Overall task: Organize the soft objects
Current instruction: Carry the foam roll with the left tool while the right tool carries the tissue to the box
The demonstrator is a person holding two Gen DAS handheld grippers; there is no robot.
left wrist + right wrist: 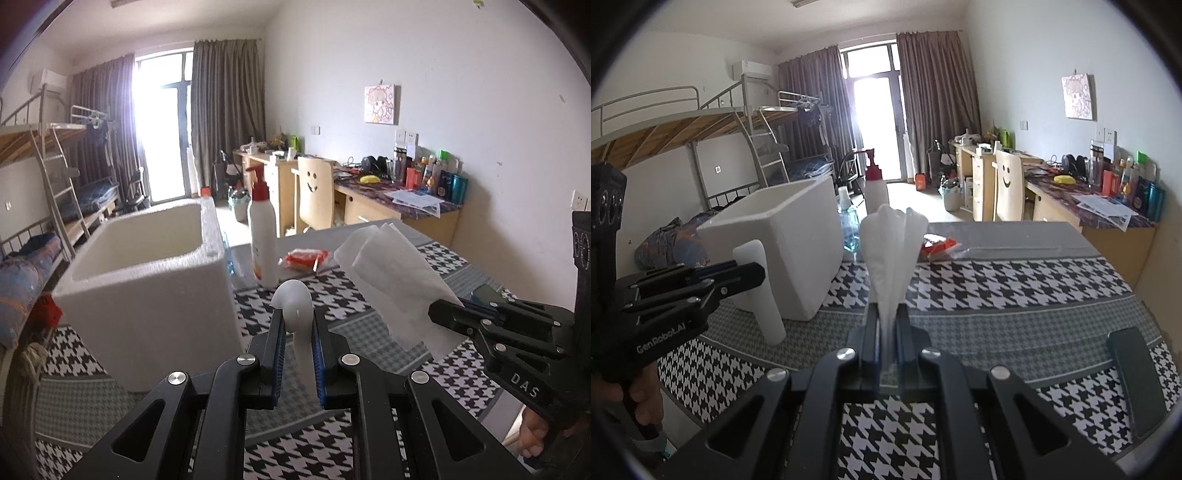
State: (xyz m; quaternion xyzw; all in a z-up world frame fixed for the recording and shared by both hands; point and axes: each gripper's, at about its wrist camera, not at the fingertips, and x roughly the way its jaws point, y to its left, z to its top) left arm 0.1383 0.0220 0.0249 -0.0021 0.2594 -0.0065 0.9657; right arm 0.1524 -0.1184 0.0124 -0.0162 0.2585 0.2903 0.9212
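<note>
My left gripper [298, 325] is shut on a white foam strip [295, 302], held above the houndstooth tablecloth; the strip also shows in the right wrist view [759, 280] beside the left gripper [753, 275]. My right gripper [886, 321] is shut on a white soft tissue sheet [892, 247], held upright; the sheet [391, 280] and right gripper [443, 314] show at the right of the left wrist view. A white foam box [147, 273], open on top, stands on the table to the left and also shows in the right wrist view [790, 240].
A white pump bottle with red cap [263, 221] stands behind the box. A red packet [306, 258] lies further back on the table. A blue-liquid bottle [848, 225] stands next to the box. A dark flat object [1137, 384] lies near the table's right edge. Desk and bunk beds stand beyond.
</note>
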